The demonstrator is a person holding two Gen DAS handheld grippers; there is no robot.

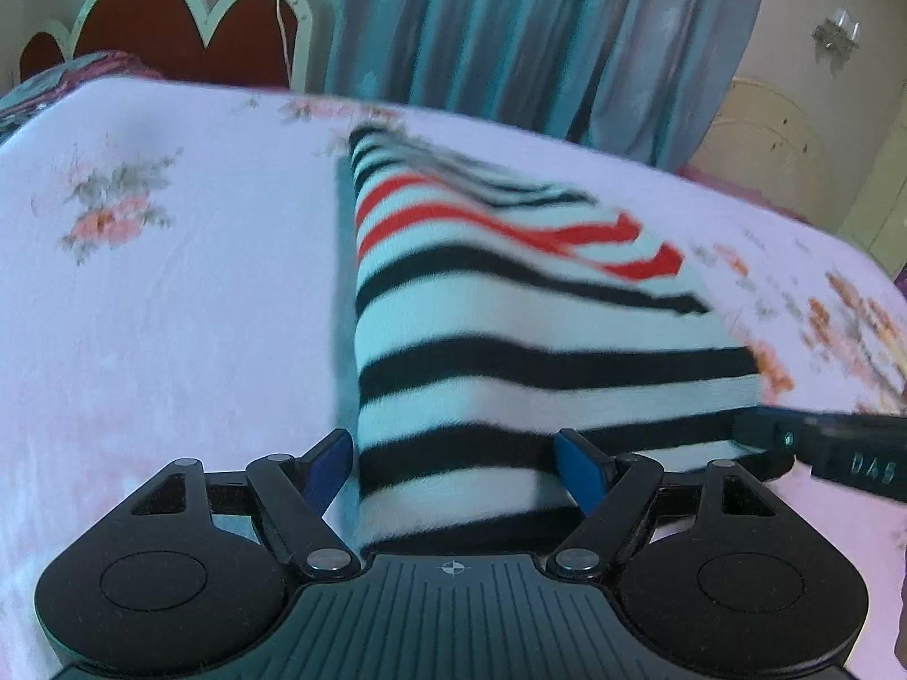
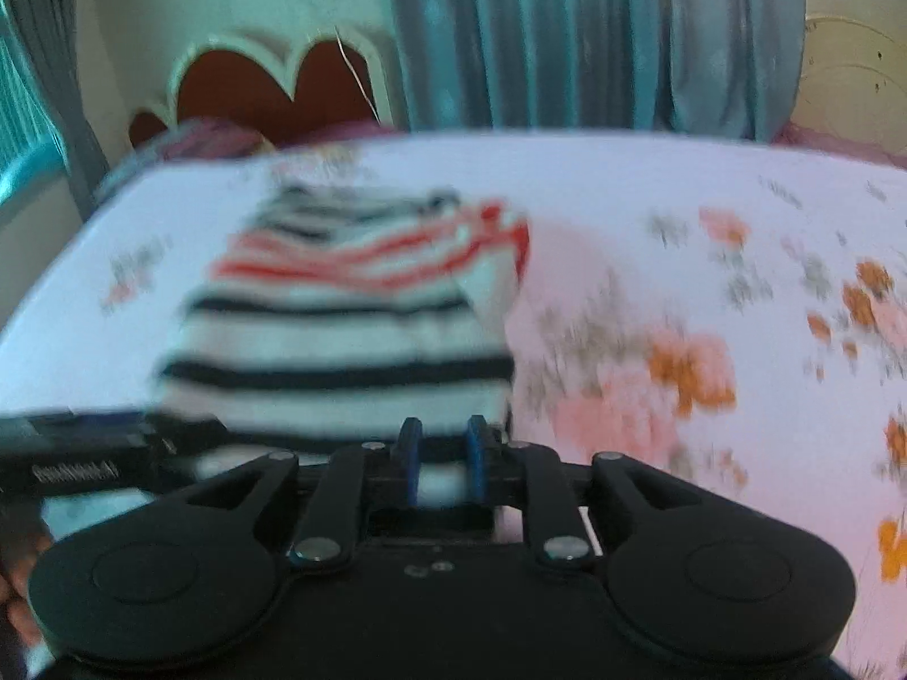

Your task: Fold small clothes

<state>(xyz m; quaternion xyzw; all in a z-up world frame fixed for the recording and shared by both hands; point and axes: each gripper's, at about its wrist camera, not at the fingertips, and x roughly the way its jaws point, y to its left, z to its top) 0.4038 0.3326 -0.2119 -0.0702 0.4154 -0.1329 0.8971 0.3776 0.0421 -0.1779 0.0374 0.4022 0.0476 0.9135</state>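
Note:
A small white garment with black and red stripes (image 1: 510, 294) lies folded lengthwise on the floral bed sheet (image 1: 170, 283). My left gripper (image 1: 453, 470) is open, its blue pads either side of the garment's near hem. My right gripper (image 2: 442, 464) has its blue pads close together on the near edge of the striped garment (image 2: 351, 340); the view is blurred by motion. The right gripper's finger shows at the right edge of the left wrist view (image 1: 822, 447), at the garment's near right corner. The left gripper shows at the left of the right wrist view (image 2: 85, 453).
The pale pink sheet (image 2: 680, 311) with orange and pink flowers covers the bed. A red scalloped headboard (image 1: 187, 39) and grey-blue curtains (image 1: 538, 28) stand behind. Crumpled purple bedding (image 1: 68, 79) lies at the far left corner.

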